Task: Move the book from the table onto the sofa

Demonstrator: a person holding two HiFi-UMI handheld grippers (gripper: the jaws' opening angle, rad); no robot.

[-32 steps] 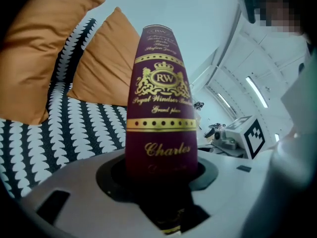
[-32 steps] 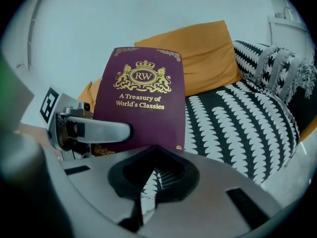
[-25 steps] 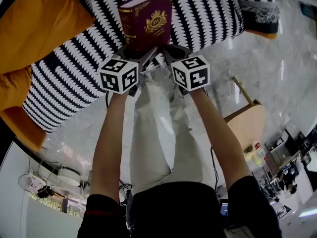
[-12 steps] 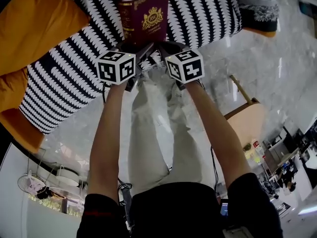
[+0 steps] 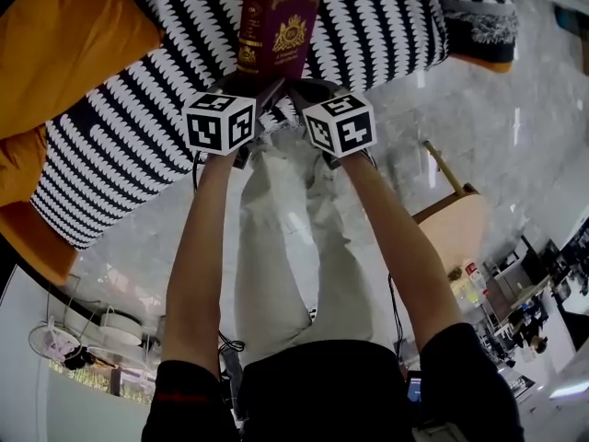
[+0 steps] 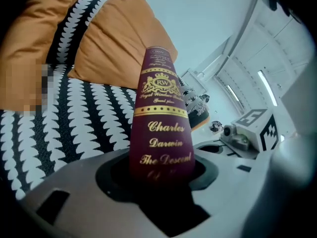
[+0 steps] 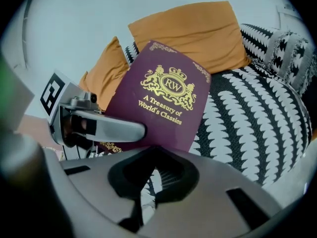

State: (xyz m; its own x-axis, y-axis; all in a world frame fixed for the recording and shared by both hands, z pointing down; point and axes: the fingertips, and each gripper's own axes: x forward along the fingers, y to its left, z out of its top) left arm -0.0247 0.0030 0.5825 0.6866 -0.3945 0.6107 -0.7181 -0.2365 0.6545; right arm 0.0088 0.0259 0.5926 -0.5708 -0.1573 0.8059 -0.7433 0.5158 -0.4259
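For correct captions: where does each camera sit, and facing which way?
Head view: on the head, facing down at maroon hardcover book over black-and-white patterned sofa; forearms show.
Left gripper view: on left gripper, facing book's spine between its jaws.
Right gripper view: on right gripper, facing book's cover; left gripper shows.
All share the book.

Left gripper jaws clamp maroon book, spine facing camera. Patterned sofa and orange cushion behind book.
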